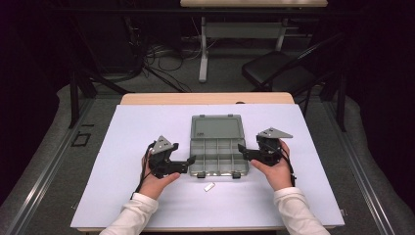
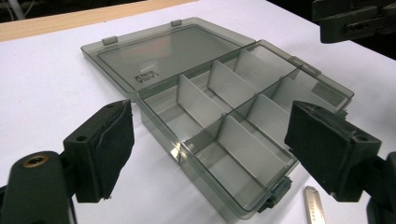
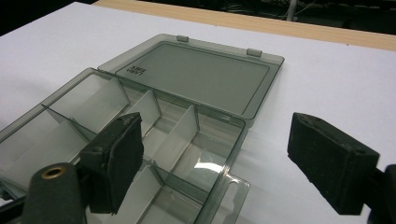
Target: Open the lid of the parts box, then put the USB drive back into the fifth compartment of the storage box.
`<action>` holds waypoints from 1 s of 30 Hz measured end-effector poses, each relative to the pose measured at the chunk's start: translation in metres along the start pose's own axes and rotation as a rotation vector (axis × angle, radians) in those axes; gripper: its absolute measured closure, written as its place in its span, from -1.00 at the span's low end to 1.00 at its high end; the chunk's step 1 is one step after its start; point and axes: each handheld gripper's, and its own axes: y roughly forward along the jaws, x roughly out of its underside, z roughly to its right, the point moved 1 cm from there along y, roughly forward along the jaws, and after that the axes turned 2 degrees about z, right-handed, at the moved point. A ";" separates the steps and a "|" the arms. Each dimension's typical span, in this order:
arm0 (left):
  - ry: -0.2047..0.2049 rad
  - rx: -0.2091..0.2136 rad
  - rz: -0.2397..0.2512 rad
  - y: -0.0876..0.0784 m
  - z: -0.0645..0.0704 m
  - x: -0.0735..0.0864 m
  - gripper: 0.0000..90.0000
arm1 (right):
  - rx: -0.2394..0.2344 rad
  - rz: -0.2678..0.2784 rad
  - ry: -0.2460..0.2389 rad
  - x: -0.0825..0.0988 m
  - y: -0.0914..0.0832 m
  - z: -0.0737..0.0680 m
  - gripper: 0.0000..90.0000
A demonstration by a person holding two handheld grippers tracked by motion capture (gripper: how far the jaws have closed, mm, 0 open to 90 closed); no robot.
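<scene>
A smoky clear compartment box (image 1: pixel 218 155) lies open mid-table, its lid (image 1: pixel 217 128) flat behind it and its compartments empty. My left gripper (image 1: pixel 192 162) sits at the box's left front corner, held in a hand. In the left gripper view the left gripper (image 2: pixel 215 140) is open, with that corner (image 2: pixel 219 158) between its jaws and untouched by the pads. My right gripper (image 1: pixel 241 149) is at the box's right end. The right gripper view shows the right gripper (image 3: pixel 222 154) open, one pad (image 3: pixel 116 161) above the box (image 3: pixel 154 126), the other off its side.
A small pale metal strip (image 1: pixel 209 187) lies on the white table cover (image 1: pixel 147 127) just in front of the box, also seen as the strip (image 2: pixel 314 210). Beyond the wooden far edge (image 1: pixel 205 99) stand a black chair (image 1: pixel 279 68), a table leg (image 1: pixel 203 49) and floor cables.
</scene>
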 end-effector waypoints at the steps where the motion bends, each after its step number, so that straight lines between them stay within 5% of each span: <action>1: 0.000 0.003 -0.003 0.000 0.001 0.000 -0.66 | -0.001 0.001 0.001 0.000 0.000 0.000 -0.61; 11: 0.022 0.017 -0.013 0.003 0.018 0.004 -0.68 | -0.003 0.024 0.003 -0.002 -0.003 -0.002 -0.66; 23: 0.097 0.033 -0.061 0.008 0.047 0.021 -0.65 | -0.009 0.028 0.005 -0.003 -0.003 -0.003 -0.66; 30: 0.096 0.037 -0.056 0.006 0.059 0.031 -0.56 | -0.008 0.028 0.006 -0.003 -0.004 -0.003 -0.66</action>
